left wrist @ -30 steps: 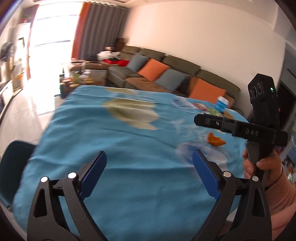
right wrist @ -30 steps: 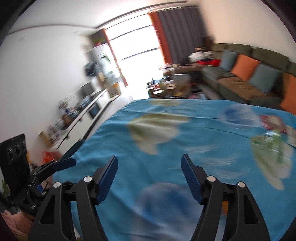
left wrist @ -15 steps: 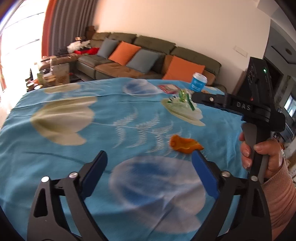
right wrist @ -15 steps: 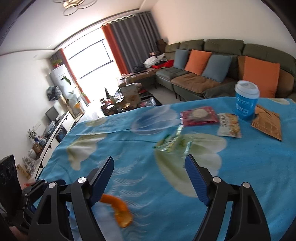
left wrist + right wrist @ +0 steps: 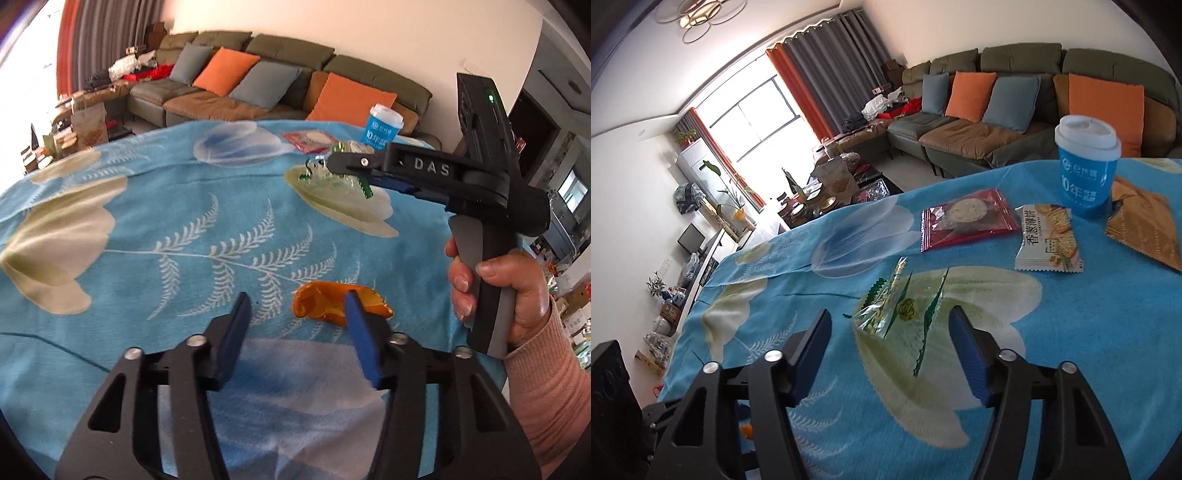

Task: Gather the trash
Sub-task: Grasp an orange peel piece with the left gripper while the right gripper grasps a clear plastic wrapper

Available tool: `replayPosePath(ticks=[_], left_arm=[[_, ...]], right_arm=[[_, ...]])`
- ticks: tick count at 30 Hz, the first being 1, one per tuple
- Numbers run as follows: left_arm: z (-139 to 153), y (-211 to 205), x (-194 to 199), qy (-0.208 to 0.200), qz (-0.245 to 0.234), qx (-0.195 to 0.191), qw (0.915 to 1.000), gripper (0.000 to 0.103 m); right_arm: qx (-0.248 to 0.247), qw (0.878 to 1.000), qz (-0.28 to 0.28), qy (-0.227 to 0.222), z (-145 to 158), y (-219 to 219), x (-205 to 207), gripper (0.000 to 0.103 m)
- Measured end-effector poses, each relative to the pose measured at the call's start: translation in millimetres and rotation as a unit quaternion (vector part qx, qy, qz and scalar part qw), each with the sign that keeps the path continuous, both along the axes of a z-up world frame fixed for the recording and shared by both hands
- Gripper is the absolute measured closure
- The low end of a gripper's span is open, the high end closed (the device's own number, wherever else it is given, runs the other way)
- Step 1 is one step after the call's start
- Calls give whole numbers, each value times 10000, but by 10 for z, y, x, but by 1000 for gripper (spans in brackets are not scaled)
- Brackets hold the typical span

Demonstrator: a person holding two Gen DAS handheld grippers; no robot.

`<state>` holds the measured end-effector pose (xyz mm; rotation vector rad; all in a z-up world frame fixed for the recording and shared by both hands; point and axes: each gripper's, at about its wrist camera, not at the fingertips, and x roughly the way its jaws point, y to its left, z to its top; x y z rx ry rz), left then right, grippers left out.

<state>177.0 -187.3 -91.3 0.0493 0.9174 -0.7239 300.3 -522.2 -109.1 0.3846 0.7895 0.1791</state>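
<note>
Left gripper (image 5: 295, 314): jaws closing, about half open, nothing held; points down at the cloth (image 5: 147, 221).
Peel (image 5: 332, 301): orange scrap on the cloth, ahead of the left jaws and off to their right; the right pad overlaps it in the left view, so only part of it lies in the gap. Whether the pad touches it I cannot tell.
Peel axis: long side runs left to right, roughly across the jaw line.
Right gripper (image 5: 890, 328): jaws closing, a bit over half open, nothing gripped.
Wrapper (image 5: 905, 306): clear with green edges, lies flat just ahead of the right jaws, mostly inside the gap; its long axis runs away from the camera, tilted to the right.
Nearer hand: left for the peel, right for the wrapper.
Further trash: red packet (image 5: 967, 221), cracker packet (image 5: 1049, 240), brown packet (image 5: 1145, 229) and cup (image 5: 1086, 170) stand well beyond the wrapper.
Hidden: in the left view the right gripper's body covers part of the wrapper; the brown packet is cut by the cup and the frame edge; in the right view the peel shows only as a small orange spot behind the left finger.
Hard to tell: height of either pad above the cloth.
</note>
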Motion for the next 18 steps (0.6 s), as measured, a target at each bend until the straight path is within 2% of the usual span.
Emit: replayPosePath(ticks=[2,4,5,9,11,15,18], left_arm=[[-33,-18,31,122,-51,-13,9999,66],[-60,-42,47,197,-105,-28,9997,72],[-63,-47,50,201,-120,-31,9997,74],[-59,-64,55,231,-173,-73,9996,85],[-56,-67,51,220,-173,-68,9996,86],[-44,-51,54,209,-123,-110,9996,94],[-38,-33,48,201,-105,-147,9996,94]], right_arm=[[42,10000,-47,30,-28,-30,19,46],[88,9999,-44,46,-53,-53,17,55],[102,9999,-56,47,-61,-66,12,63],[152,9998,-81,30,-67,-90,-4,66],[187,9998,-89,13,-64,-98,-22,71],[192,9998,-54,-66,-28,-95,-79,74],[238,9996,-6,-157,23,-87,-152,75]])
